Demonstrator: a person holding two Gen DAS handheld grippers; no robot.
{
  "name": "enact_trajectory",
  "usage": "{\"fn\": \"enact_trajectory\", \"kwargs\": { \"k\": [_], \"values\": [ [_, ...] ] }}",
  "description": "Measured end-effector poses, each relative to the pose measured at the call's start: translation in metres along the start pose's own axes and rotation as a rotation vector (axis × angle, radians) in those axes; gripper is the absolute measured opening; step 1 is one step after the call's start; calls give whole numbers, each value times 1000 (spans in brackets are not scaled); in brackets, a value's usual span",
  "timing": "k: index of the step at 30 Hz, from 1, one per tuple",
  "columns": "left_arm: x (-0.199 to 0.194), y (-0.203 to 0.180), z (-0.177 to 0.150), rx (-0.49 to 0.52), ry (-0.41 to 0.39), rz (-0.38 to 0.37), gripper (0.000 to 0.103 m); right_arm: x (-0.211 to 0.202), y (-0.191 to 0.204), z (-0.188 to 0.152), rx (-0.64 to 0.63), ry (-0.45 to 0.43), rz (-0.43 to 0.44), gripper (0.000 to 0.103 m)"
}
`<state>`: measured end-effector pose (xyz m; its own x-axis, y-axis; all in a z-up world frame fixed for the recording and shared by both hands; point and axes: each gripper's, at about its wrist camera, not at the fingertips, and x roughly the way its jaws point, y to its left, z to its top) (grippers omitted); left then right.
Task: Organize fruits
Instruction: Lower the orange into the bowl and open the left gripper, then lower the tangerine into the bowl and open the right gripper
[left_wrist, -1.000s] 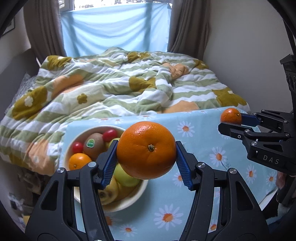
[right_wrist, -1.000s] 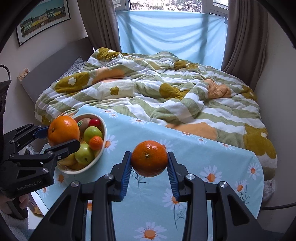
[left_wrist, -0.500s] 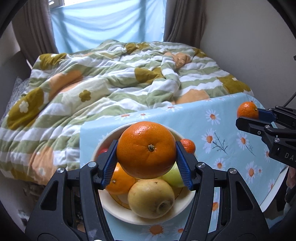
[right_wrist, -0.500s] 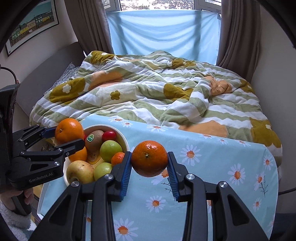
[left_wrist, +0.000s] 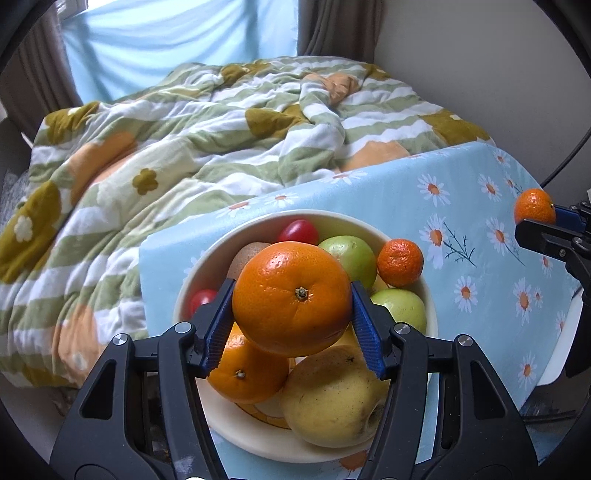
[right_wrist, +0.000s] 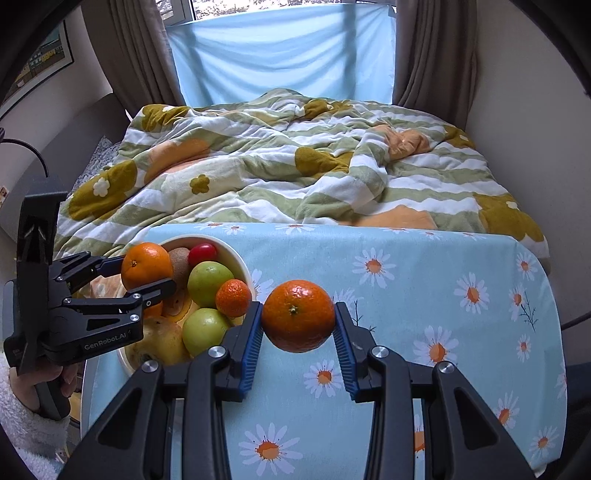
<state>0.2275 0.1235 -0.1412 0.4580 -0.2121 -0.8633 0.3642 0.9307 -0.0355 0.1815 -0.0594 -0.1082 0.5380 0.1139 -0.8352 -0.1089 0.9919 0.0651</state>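
Hands (right_wrist: 40, 384) angled down, fruit-laden

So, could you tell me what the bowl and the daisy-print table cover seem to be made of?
Bowl: probably glazed ceramic, going by its smooth cream wall and thick rim, though plastic is possible. Table cover: likely wipeable vinyl or oilcloth, since it lies flat with a faint sheen and a printed pattern.

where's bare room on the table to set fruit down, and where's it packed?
Free: the daisy tablecloth from the bowl across to its far-side edge, bordered at the back by the bed quilt. Crowded: the bowl itself, heaped to the rim, with the left gripper holding a large orange over it. The right gripper holds a small mandarin above the bare cloth.
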Motion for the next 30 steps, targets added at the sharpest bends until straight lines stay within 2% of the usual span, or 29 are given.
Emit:
{"fn": "enact_trajectory", "kwargs": {
  "k": [3,4,5,6,8,14,22,30],
  "values": [
    [1,2,-3,-6,12,-13,67,-5,-1,-4,13,-3,-10,35],
    [0,2,-3,-8,6,-13,74,-6,-2,-5,15,-4,-13,35],
    [-3,2,-3,-8,-7,-6,94,-8,-2,-6,17,-4,-15,35],
    [-8,1,-2,-7,-28,7,103,-9,-3,-7,17,-4,-16,35],
    [-20,0,1,-9,-74,16,103,-12,-4,-7,15,-5,-13,35],
    [-42,-3,1,-41,-92,56,103,-16,-4,-3,-24,-20,19,35],
    [-70,3,-28,-146,-81,97,103,-17,16,8,-119,-29,98,35],
    [-89,12,-63,-235,-71,141,103,-1,49,14,-209,-1,196,35]
  ]
}}
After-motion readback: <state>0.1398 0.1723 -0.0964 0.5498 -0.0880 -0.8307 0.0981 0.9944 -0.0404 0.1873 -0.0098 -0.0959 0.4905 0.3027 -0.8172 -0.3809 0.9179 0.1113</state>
